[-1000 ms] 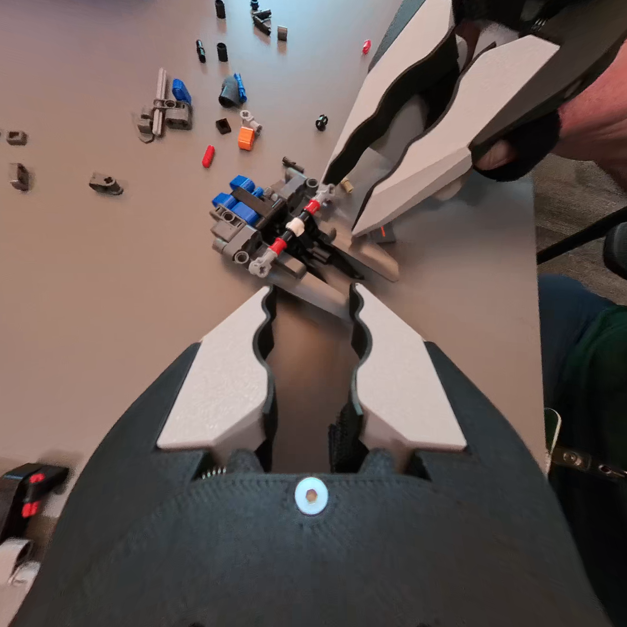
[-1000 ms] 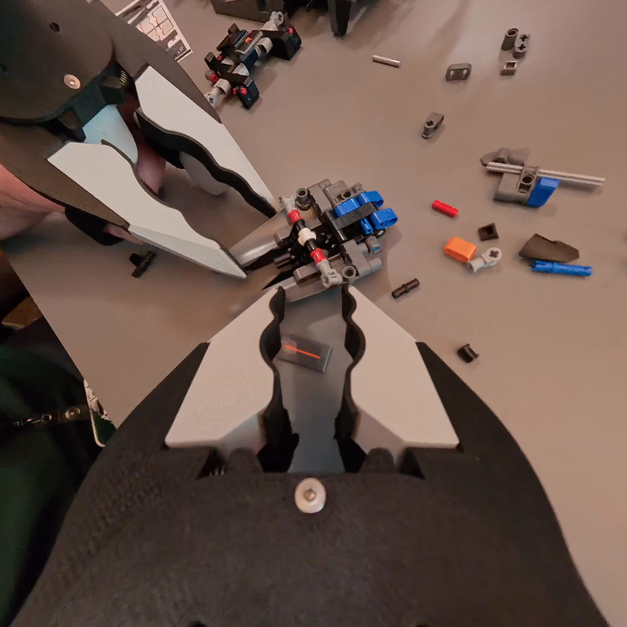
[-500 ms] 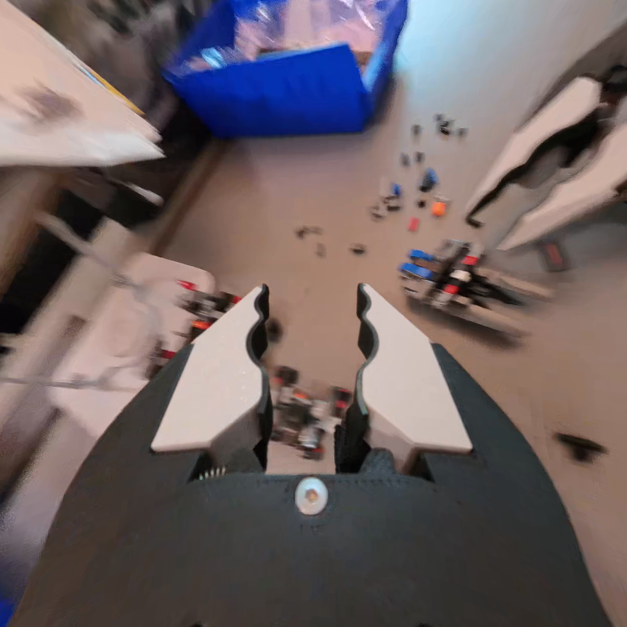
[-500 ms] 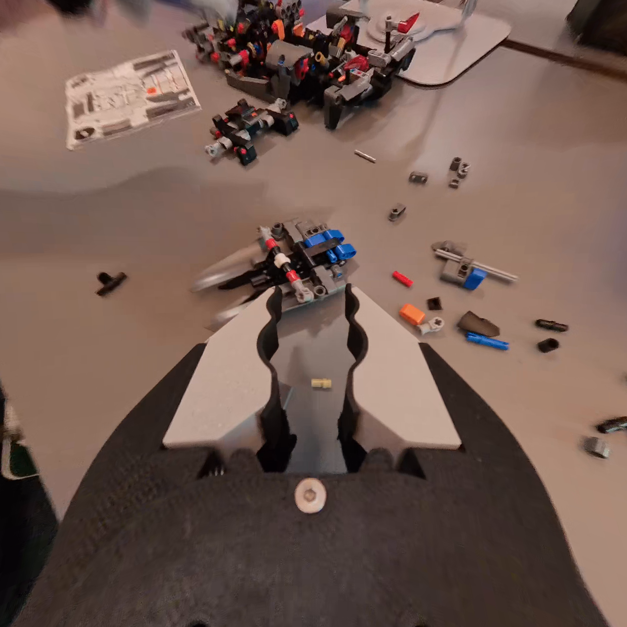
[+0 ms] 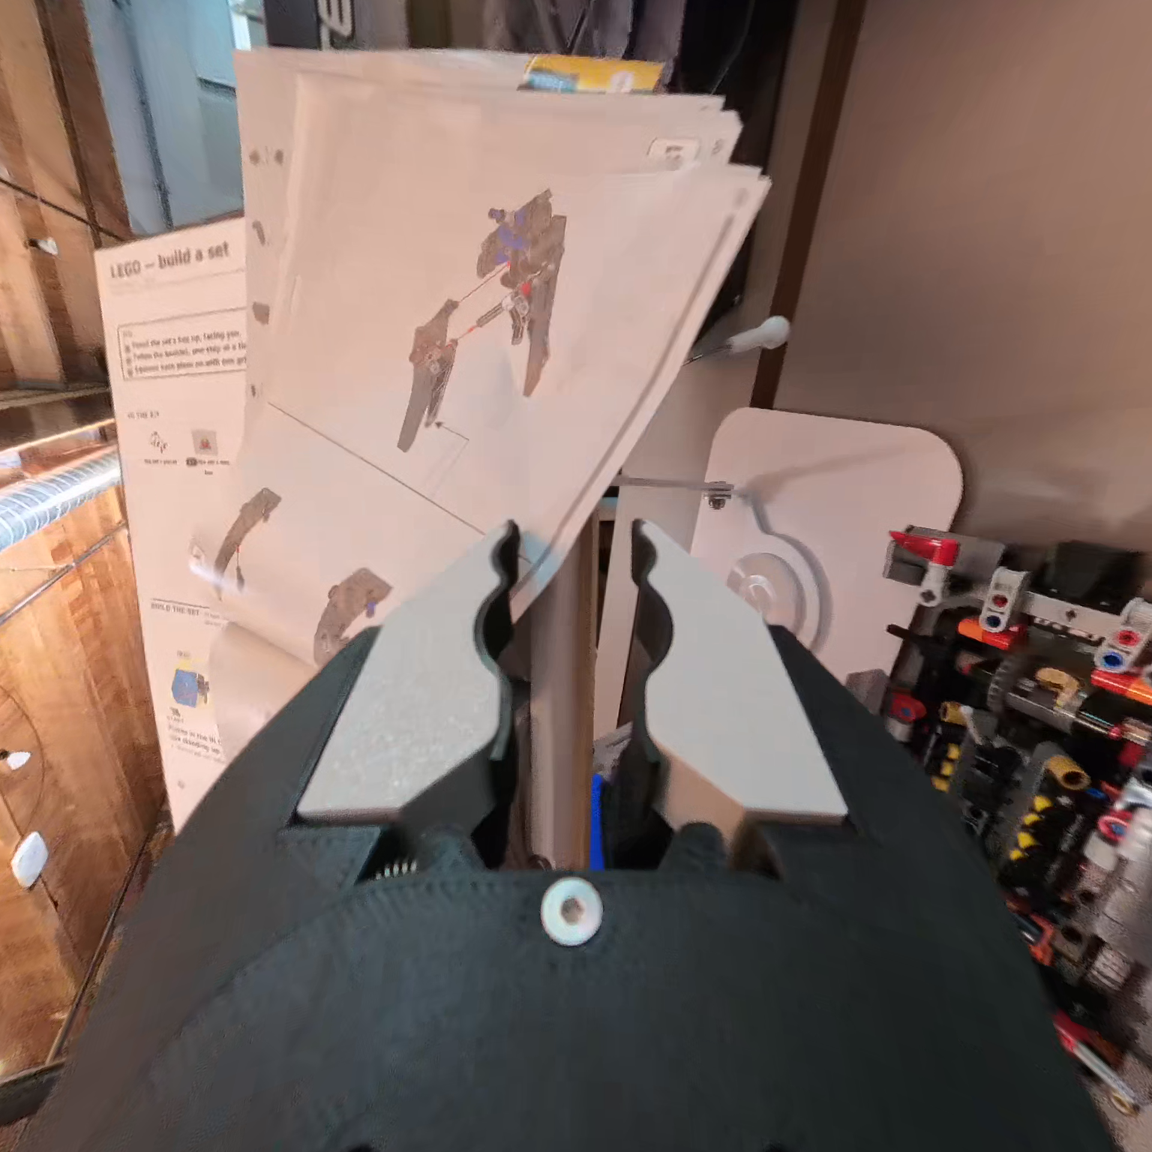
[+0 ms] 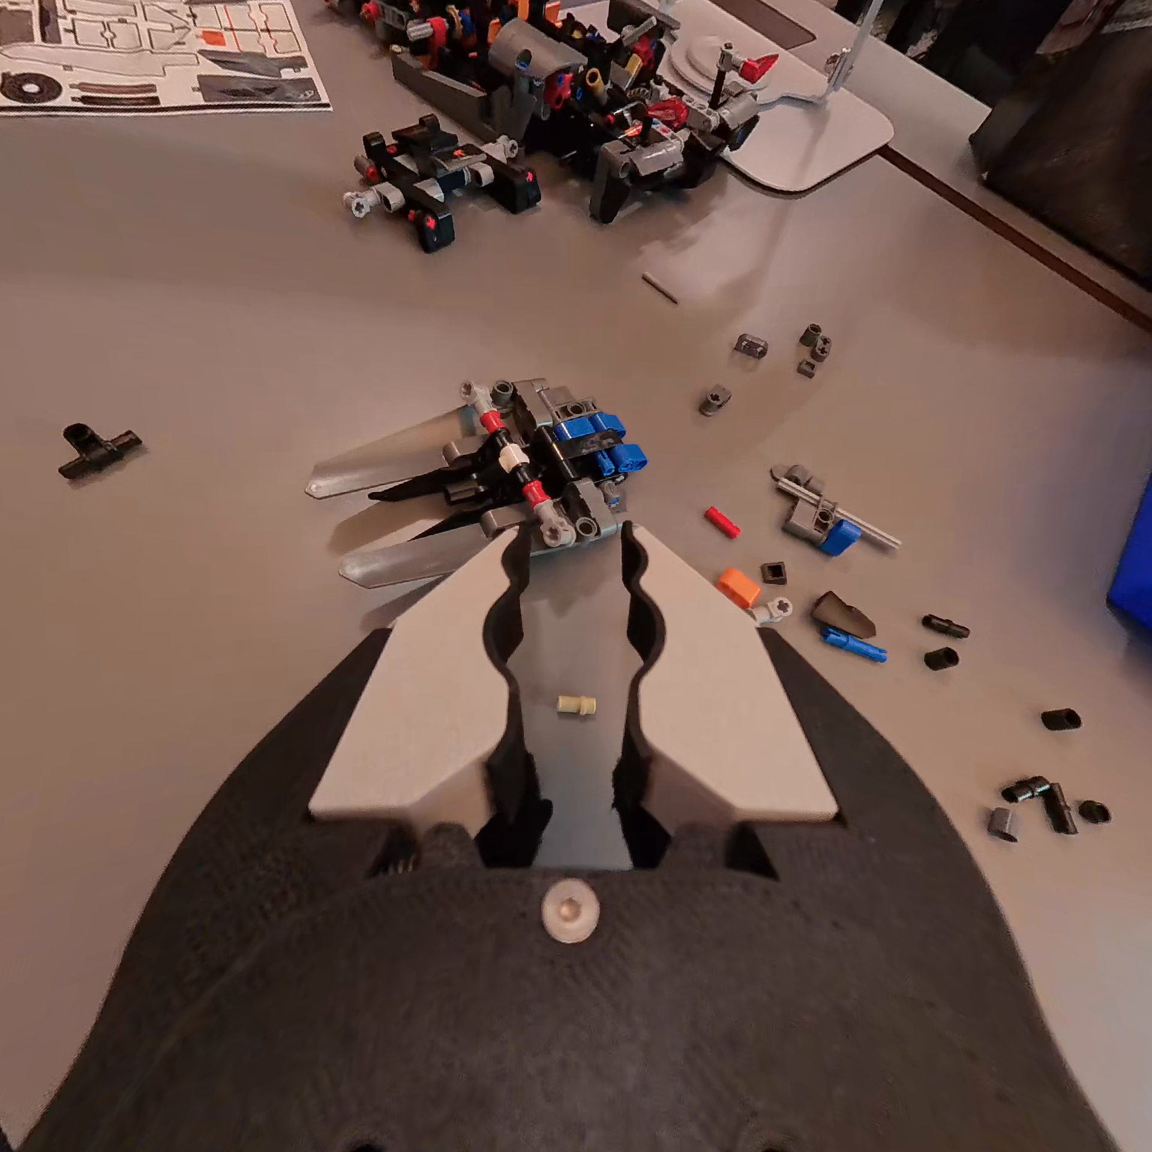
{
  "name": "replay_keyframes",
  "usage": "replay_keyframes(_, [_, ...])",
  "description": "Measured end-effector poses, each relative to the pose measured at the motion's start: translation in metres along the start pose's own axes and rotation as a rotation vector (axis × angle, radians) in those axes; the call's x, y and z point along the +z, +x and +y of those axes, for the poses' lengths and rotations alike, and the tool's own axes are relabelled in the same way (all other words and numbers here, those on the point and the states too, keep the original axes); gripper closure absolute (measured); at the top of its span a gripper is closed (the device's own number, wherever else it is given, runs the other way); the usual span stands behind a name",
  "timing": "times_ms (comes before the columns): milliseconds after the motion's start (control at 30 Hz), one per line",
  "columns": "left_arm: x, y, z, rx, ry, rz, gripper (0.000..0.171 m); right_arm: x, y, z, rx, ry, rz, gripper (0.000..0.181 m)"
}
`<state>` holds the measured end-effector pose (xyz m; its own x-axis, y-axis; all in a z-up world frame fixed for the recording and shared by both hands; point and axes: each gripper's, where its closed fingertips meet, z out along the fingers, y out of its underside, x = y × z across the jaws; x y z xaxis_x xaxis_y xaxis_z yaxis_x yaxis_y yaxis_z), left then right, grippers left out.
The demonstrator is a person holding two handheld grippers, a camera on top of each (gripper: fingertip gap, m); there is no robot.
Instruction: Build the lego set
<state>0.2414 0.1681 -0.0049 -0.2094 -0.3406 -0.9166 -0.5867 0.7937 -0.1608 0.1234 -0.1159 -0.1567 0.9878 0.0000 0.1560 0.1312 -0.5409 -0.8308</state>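
Note:
A small sub-assembly (image 6: 499, 474) of grey blades, black parts and blue connectors lies on the grey table (image 6: 187, 349) in the right wrist view. My right gripper (image 6: 570, 530) is open and empty, just in front of it. A small tan pin (image 6: 576, 705) lies on the table between its fingers. My left gripper (image 5: 573, 533) is open and empty, raised and facing the instruction booklet (image 5: 474, 312) on a stand. The large built model shows in the left wrist view (image 5: 1028, 717) and in the right wrist view (image 6: 573, 93).
A smaller black sub-assembly (image 6: 436, 174) lies near the large model. Loose parts lie right of the sub-assembly: a red pin (image 6: 722, 522), an orange piece (image 6: 739, 586), a blue pin (image 6: 854, 645). A black T-shaped piece (image 6: 96, 449) lies at left. A printed sheet (image 6: 156, 56) lies far left. About 35 cm separates my left fingertips from my right. The orange piece (image 6: 739, 586) is about 5 cm from my right fingertips.
My left gripper has lifted away from the sub-assembly and swung up to face the booklet. My right gripper has drawn back from the sub-assembly. Both remain open.

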Motion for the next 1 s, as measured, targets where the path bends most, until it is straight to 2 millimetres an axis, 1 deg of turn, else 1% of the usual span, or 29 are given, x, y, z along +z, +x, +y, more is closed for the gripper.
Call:
replay_keyframes(67, [-0.001, -0.005, 0.003, -0.002, 0.026, -0.023, 0.154, 0.000, 0.000, 0.000, 0.006, 0.003, -0.008, 0.154])
replay_keyframes(133, [-0.002, -0.009, 0.011, -0.011, 0.005, -0.023, 0.153, -0.001, -0.001, -0.001, 0.006, 0.007, -0.015, 0.154])
replay_keyframes(200, [-0.003, -0.010, 0.012, -0.017, 0.030, -0.011, 0.161, -0.001, -0.001, -0.001, 0.005, 0.006, -0.018, 0.154])
replay_keyframes(233, [-0.003, -0.010, 0.014, -0.019, 0.019, -0.007, 0.161, 0.000, -0.002, 0.000, 0.004, 0.001, -0.021, 0.154])
replay_keyframes(267, [-0.003, -0.012, 0.015, -0.013, 0.020, -0.013, 0.162, 0.000, -0.002, 0.000, 0.000, -0.004, -0.022, 0.154])
replay_keyframes(333, [-0.006, -0.011, 0.011, -0.027, 0.052, -0.006, 0.171, 0.001, -0.004, 0.001, -0.014, -0.012, -0.023, 0.154])
replay_keyframes(467, [-0.011, -0.010, 0.005, -0.063, 0.092, 0.014, 0.171, 0.001, -0.005, 0.001, -0.017, -0.012, -0.027, 0.155])
replay_keyframes(600, [-0.010, -0.009, 0.007, -0.110, 0.098, 0.040, 0.171, -0.001, -0.005, -0.001, -0.003, 0.007, -0.041, 0.155])
replay_keyframes(867, [-0.016, -0.011, 0.008, -0.175, 0.128, 0.037, 0.171, -0.003, -0.006, -0.003, 0.005, 0.027, -0.058, 0.156])
replay_keyframes(1000, [-0.016, -0.011, 0.011, -0.175, 0.127, 0.037, 0.171, -0.004, -0.006, -0.004, 0.009, 0.034, -0.062, 0.157])
